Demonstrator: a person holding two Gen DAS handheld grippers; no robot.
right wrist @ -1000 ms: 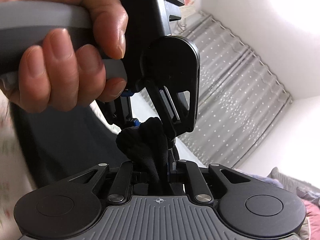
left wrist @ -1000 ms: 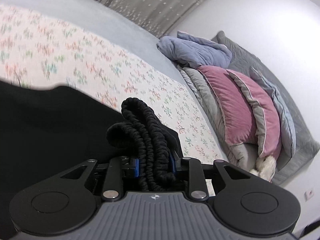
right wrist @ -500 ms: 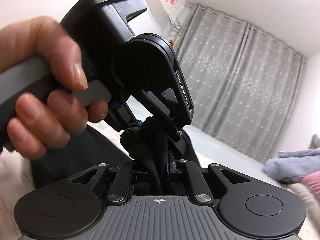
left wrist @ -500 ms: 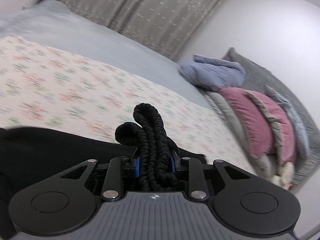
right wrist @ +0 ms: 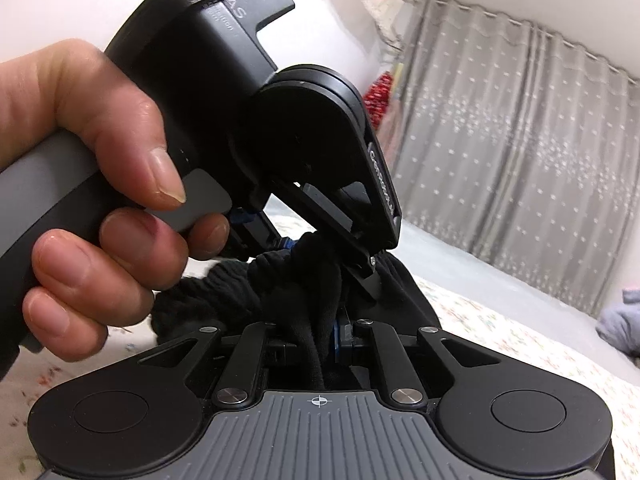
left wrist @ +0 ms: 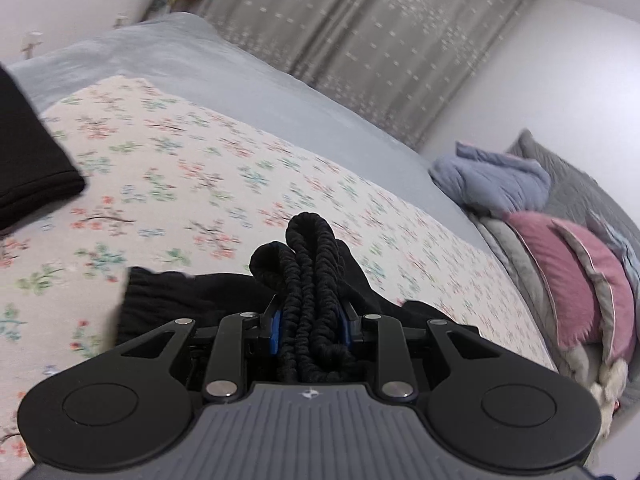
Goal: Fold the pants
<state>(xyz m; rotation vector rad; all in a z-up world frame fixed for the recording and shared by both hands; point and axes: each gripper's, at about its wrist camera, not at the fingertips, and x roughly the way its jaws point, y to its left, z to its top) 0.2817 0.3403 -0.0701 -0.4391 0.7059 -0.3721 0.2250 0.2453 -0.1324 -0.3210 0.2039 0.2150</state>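
Note:
The black pants' gathered elastic waistband (left wrist: 310,276) bunches up between the blue pads of my left gripper (left wrist: 310,320), which is shut on it. More of the black cloth (left wrist: 168,300) spreads just ahead on the floral sheet. A far end of the pants (left wrist: 28,160) lies flat at the left edge. In the right wrist view my right gripper (right wrist: 316,336) is shut on a fold of the same black pants (right wrist: 304,280). The left gripper's body (right wrist: 280,120), held by a person's hand (right wrist: 92,184), sits close in front of it, touching the same bunch.
The floral sheet (left wrist: 224,176) covers the bed, with grey bedding (left wrist: 224,64) beyond it. Pink and grey pillows (left wrist: 576,280) and a blue blanket (left wrist: 496,184) pile at the right. Grey curtains (right wrist: 520,160) hang along the far wall.
Both grippers have swung sideways across the bed, carrying the waistband. The black cloth that filled the left wrist view's left side has drawn back, baring more floral sheet.

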